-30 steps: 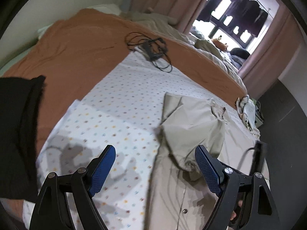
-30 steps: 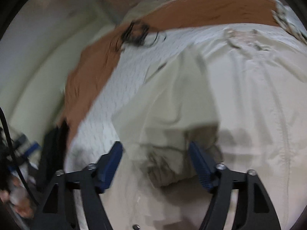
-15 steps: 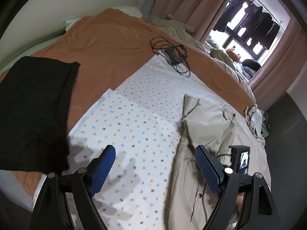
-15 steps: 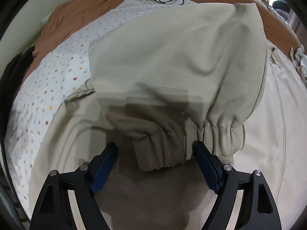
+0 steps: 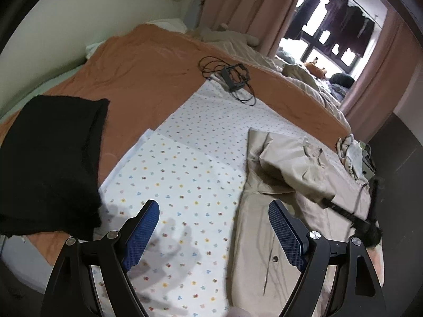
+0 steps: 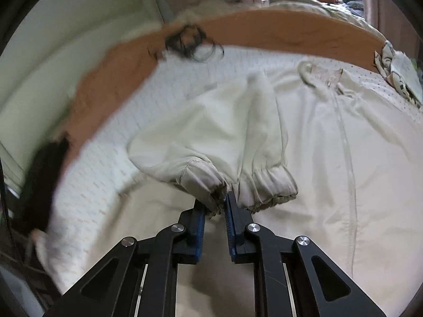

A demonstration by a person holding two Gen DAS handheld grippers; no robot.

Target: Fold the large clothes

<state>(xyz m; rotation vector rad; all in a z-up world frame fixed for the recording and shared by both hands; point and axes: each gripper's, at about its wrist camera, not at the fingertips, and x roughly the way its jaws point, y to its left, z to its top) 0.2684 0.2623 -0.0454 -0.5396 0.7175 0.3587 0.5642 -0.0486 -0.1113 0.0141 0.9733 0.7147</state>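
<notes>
Left-wrist view: the left gripper (image 5: pixel 214 227) stood with its blue-padded jaws wide apart and nothing between them, hovering over the dotted white sheet (image 5: pixel 185 174) in the lower centre of the frame. The beige jacket (image 5: pixel 296 174) lay on that sheet at centre right, one sleeve folded across its body; a snap button showed on its front at the lower right. A black garment (image 5: pixel 50 163) rested on the orange blanket (image 5: pixel 148 79) at the left edge. A black frame with coiled cable (image 5: pixel 234 75) lay at upper centre, where blanket and sheet met. Pink curtains (image 5: pixel 238 8) framed a window at the upper right.

Right-wrist view: the right gripper (image 6: pixel 214 206) was clamped on the elastic cuff (image 6: pixel 208 185) of the folded sleeve, at frame centre. A second gathered cuff (image 6: pixel 269 182) lay just right of it. The jacket (image 6: pixel 330 137) filled the centre and right; the left half was motion-blurred.
</notes>
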